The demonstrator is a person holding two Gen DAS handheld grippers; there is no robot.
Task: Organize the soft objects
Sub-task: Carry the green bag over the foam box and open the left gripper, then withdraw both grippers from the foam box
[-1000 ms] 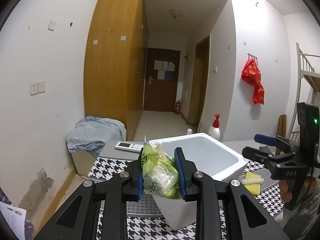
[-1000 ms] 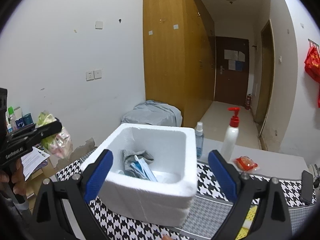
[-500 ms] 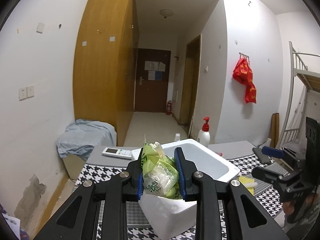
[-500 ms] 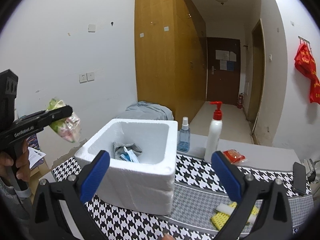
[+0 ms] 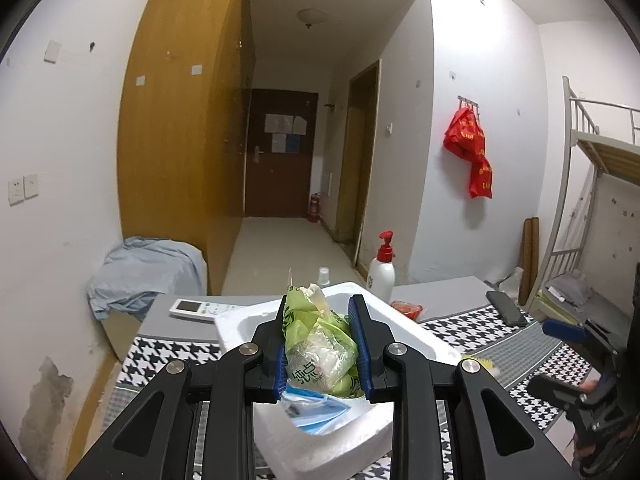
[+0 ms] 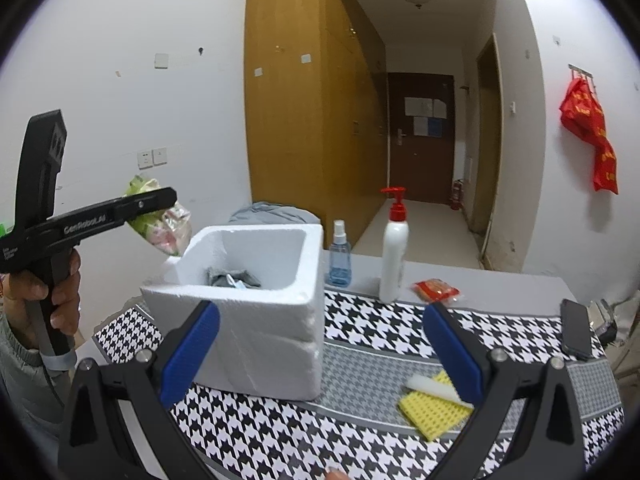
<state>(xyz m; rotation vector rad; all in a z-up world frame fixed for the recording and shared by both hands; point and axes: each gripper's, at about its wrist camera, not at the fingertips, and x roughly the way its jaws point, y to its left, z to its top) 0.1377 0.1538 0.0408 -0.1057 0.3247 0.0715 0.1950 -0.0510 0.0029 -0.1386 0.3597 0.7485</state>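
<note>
Left wrist view: left tongs (image 5: 321,346) clamped on green tissue pack (image 5: 318,350), held above the near-left corner of the white foam box (image 5: 404,334), likely lined up to drop it in with the blue face masks (image 5: 314,408) already inside. Right tongs (image 6: 320,354) spread wide, holding nothing, hanging over the houndstooth bench (image 6: 380,332) near the yellow sponge cloth (image 6: 432,410), probably the next pick. Versus a second ago, the pack has moved from left of the box to over its opening.
</note>
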